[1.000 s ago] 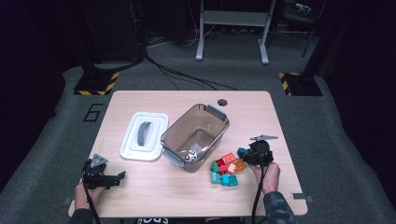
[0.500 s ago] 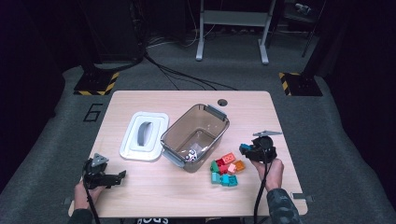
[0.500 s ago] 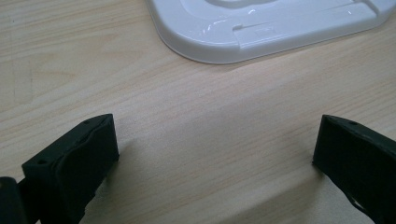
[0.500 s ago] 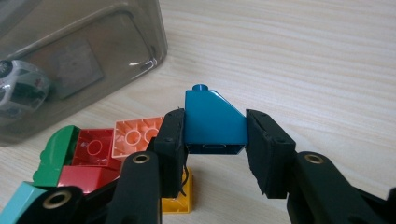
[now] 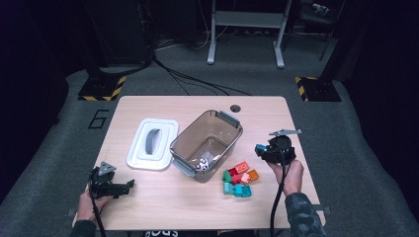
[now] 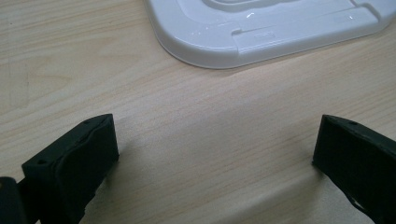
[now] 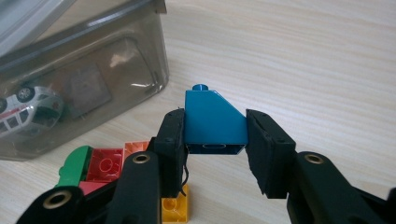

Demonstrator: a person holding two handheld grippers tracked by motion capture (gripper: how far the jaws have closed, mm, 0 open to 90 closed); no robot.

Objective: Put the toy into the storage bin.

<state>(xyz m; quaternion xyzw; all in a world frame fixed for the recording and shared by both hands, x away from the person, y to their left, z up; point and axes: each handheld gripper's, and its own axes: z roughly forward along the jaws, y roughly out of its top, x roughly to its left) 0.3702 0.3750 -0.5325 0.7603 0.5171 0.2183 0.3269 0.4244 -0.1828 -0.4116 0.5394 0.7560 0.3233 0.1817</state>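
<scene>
Tongs of the right hand (image 7: 215,130): partly closed, pads pressed on both sides of a blue sloped brick (image 7: 212,119), held clear of the wood near the right edge of the tabletop (image 5: 197,207). Left tongs (image 6: 215,144): wide open, nothing between, low at the near left corner.

Judged as early in the work of filling the box (image 5: 232,123), which stands open at the middle of the tabletop. Inside so far only a small toy car (image 7: 28,109), as far as can be seen. Left to do: the blue brick, then the pile of coloured bricks (image 5: 238,180) between the box and the near edge, then probably the white lid (image 5: 143,158), lying flat toward the left edge.

Writing: a large "6" (image 5: 99,118) on the floor beside the left edge. Small raised print on the lid rim, too fine to read. No brand readable on bricks or car.
</scene>
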